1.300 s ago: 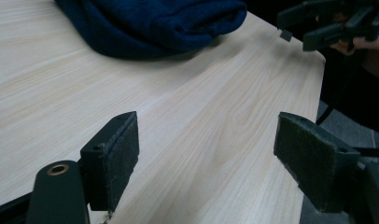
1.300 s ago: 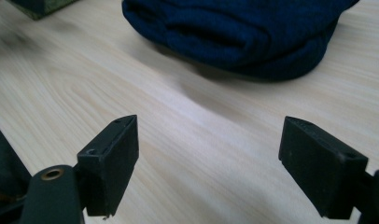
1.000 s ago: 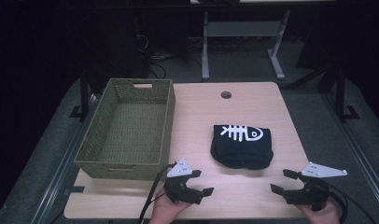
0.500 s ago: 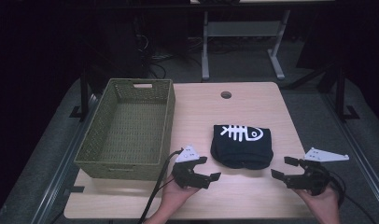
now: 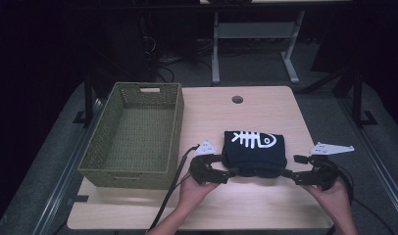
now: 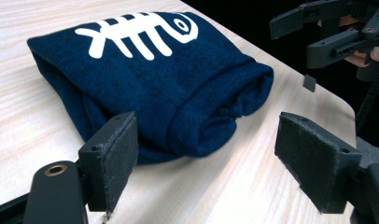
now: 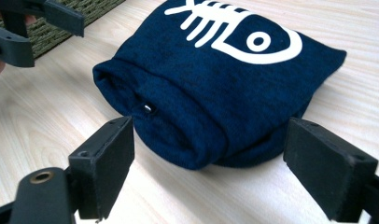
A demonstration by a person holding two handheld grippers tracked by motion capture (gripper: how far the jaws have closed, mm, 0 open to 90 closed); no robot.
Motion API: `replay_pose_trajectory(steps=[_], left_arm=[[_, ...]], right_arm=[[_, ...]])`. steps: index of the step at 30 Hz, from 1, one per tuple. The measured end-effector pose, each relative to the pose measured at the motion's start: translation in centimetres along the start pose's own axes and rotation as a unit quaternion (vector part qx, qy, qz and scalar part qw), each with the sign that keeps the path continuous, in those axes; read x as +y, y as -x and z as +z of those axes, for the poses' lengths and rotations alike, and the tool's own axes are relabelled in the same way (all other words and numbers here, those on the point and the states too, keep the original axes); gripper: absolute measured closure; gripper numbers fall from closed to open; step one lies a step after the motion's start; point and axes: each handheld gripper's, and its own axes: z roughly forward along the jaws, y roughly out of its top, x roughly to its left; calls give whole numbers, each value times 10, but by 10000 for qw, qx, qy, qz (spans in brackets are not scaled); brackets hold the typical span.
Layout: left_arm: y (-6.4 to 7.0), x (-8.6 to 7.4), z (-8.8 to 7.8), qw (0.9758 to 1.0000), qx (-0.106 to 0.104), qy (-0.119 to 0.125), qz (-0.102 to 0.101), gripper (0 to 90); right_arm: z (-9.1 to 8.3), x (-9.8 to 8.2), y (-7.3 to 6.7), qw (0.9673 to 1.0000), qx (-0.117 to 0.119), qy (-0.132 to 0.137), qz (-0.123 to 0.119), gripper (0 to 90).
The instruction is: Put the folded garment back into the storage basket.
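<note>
- Lower centre of the high view: folded navy garment (image 5: 255, 152) with a white fishbone print lies flat on the wooden table (image 5: 265, 112), just right of the green woven basket (image 5: 133, 134), not touching it.
- Same view: left gripper (image 5: 225, 175) sits at the garment's lower-left corner, right gripper (image 5: 291, 175) at its lower-right corner, both pointing inward; basket interior looks empty.
- Left gripper view: jaws spread wide, nothing between them; left pad (image 6: 114, 156) is right at the folded edge of the garment (image 6: 150, 84), contact can't be confirmed; right pad hangs over bare table. Other gripper is at upper right of the frame.
- Right gripper view: jaws also wide apart, nothing clamped; rolled front edge of the garment (image 7: 215, 88) sits just ahead, between the two pads (image 7: 108, 161); a small metal snap shows on the fold. Basket weave at upper left corner.
- Progress, as a judgement: approach stage only. Garment not yet gripped or lifted. Left to do: close both sides on the near edge, lift, likely carry to the basket.
</note>
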Motion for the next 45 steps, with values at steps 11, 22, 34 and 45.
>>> replay_pose_trajectory(steps=[11, 22, 34, 45], left_arm=[[-17, 24, 25, 9988, 358, -165, -290, 213], [-43, 26, 49, 9923, 760, -317, -928, 224], [-54, 17, 66, 9857, 744, -703, -1339, 248], [-52, 14, 66, 9866, 685, -765, -1271, 348]], right_arm=[[16, 18, 20, 9987, 92, -411, 296, 169], [34, 27, 43, 9958, -210, -654, 609, 196], [55, 20, 52, 9913, -296, -926, 889, 268], [64, 9, 51, 9878, -273, -916, 1226, 355]])
